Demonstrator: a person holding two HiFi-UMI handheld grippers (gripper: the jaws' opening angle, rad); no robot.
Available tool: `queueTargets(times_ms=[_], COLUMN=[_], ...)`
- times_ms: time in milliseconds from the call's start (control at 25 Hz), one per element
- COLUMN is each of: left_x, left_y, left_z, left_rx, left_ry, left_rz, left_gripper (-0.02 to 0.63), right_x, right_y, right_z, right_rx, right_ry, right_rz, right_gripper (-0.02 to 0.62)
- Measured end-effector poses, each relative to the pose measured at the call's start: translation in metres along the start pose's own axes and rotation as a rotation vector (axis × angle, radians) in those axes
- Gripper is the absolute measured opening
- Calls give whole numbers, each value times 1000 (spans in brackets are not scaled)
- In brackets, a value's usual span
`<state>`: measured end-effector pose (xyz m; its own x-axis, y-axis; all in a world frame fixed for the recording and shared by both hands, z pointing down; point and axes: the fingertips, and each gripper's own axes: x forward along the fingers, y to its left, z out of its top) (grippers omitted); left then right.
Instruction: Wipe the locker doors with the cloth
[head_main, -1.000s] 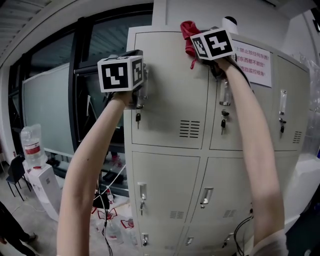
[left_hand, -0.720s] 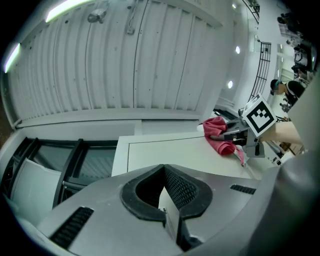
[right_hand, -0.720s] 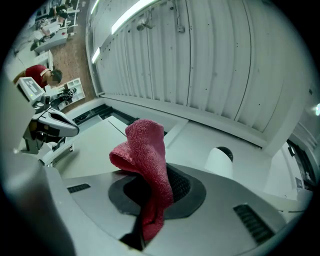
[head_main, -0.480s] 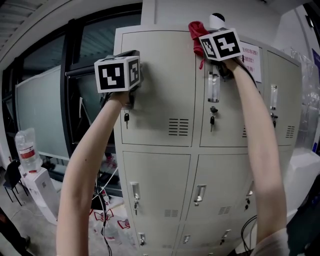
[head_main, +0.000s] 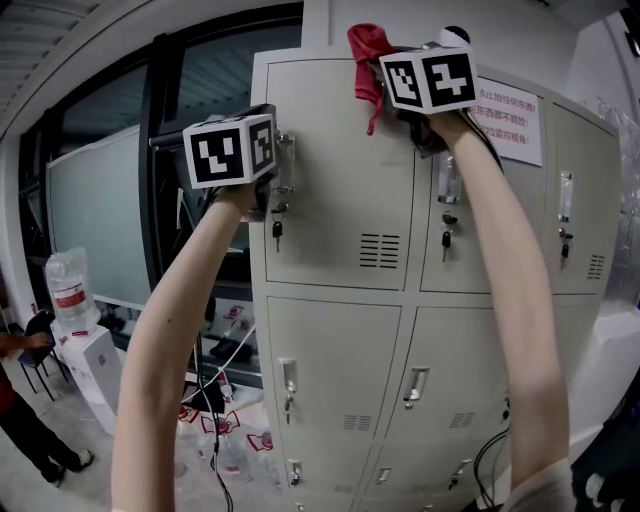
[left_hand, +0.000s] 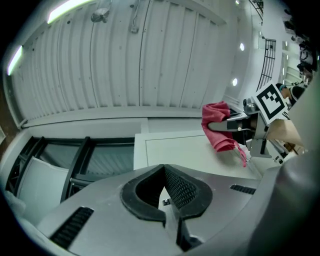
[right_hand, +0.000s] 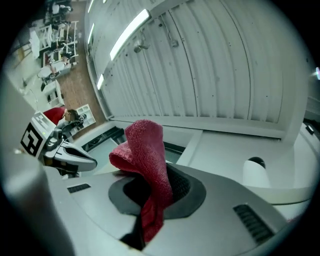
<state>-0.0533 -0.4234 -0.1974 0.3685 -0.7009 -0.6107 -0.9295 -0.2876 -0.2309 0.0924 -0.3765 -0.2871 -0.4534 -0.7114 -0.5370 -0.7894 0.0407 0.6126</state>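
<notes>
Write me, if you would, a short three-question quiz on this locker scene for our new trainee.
1. True or false: the left hand-held gripper is shut with nothing between its jaws.
2. What is the right hand-held gripper clamped on? A) red cloth B) key C) water bottle
3. Which row of locker doors is the cloth up at, upper or lower?

Key: 1 true; 2 A; 3 upper, near the door's top edge.
</notes>
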Motion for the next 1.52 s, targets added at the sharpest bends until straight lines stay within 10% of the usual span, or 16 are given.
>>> queueTargets(times_ms=[560, 1520], left_x=[-64, -54], left_y=[81, 51], left_z=[-2, -7], left_rx=[52, 0], left_ry=[34, 8], left_rz=[71, -10], left_gripper=[15, 15], right_x=[82, 96], right_y=[150, 143], right_z=[15, -20], right_rx=[-25, -106], right_ry=[35, 149], right_rz=[136, 46], right_gripper=[32, 32])
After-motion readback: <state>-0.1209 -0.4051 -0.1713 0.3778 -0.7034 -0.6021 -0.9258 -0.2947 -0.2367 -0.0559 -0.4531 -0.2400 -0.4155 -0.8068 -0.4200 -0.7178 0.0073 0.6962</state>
